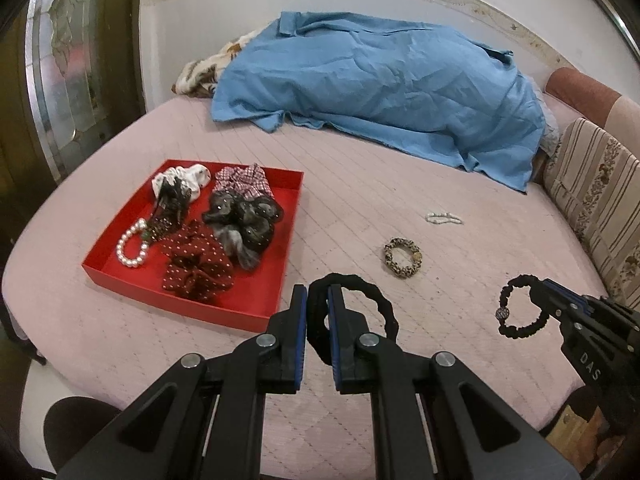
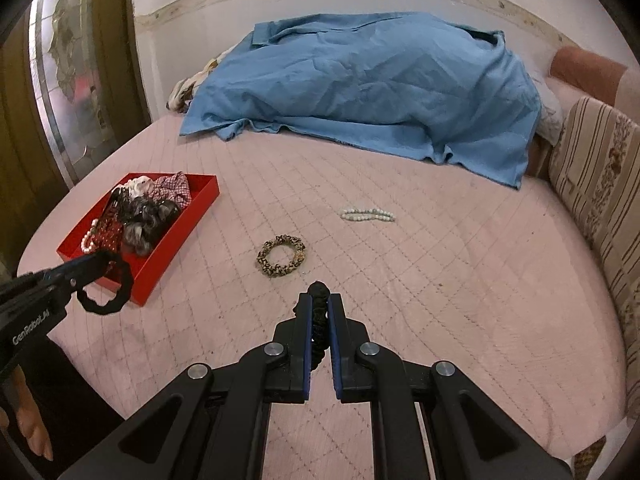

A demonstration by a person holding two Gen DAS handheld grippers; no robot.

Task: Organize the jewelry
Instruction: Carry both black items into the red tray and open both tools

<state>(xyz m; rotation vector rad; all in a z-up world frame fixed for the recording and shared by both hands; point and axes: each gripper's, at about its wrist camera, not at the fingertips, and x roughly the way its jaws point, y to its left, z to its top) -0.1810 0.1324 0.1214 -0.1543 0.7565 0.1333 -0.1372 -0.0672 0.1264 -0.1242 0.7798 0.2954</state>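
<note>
Here, at the left of the left wrist view, a shallow square red tray sits on the quilted pink mattress. It holds soft fabric scrunchies: a white one, a red-and-white checked one, a sheer grey-black one and a dark red one with pale dots. A loop of round white pearls lies in its left part.

At lower centre, the left tool is clamped on a wavy black fabric hair tie, whose loop hangs to the right of the blue-padded jaws, just beside the tray's near corner.

Right of centre, a small leopard-print scrunchie lies flat on the mattress. Farther up and right lies a flattened strand of pale beads.

At the lower right, the right tool grips a knobbly braided black bracelet with one sparkly round bead; in the right wrist view, the braid is pinched between the nearly closed jaws of that tool.

Across the top, a crumpled blue sheet drapes over a mound, and a striped floral cushion fills the right edge.
</note>
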